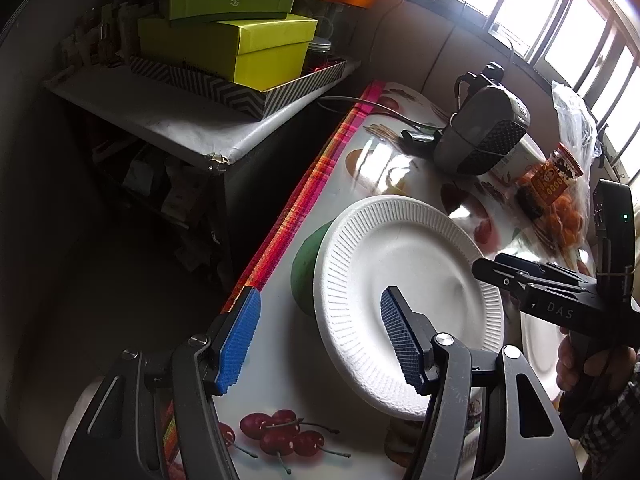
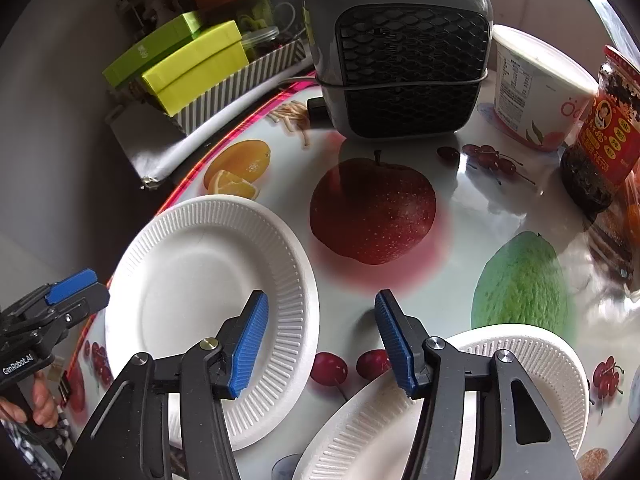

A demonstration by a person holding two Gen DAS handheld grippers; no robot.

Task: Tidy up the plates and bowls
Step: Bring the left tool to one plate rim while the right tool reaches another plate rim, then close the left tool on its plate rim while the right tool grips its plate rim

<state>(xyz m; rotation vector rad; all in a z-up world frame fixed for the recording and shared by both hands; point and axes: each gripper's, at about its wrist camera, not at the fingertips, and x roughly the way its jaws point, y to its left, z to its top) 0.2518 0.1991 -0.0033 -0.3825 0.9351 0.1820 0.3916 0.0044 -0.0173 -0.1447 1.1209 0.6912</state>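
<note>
Foam plate [image 1: 404, 292] lies flat near table [image 1: 372, 160] edge, second plate [image 2: 520, 364] at its 3 o'clock. Left gripper [image 1: 320, 340] and right gripper [image 2: 320, 344] both gape, empty. Likely featherlight, dentable: pinch the ribbed rim gently.

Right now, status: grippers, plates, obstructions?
Left gripper open, right gripper open, both empty. Two white plates apart, unstacked. Heater behind, not blocking.

two white ribbed plates [image 2: 208, 280] [image 2: 532, 364] (foam) lie apart.
</note>
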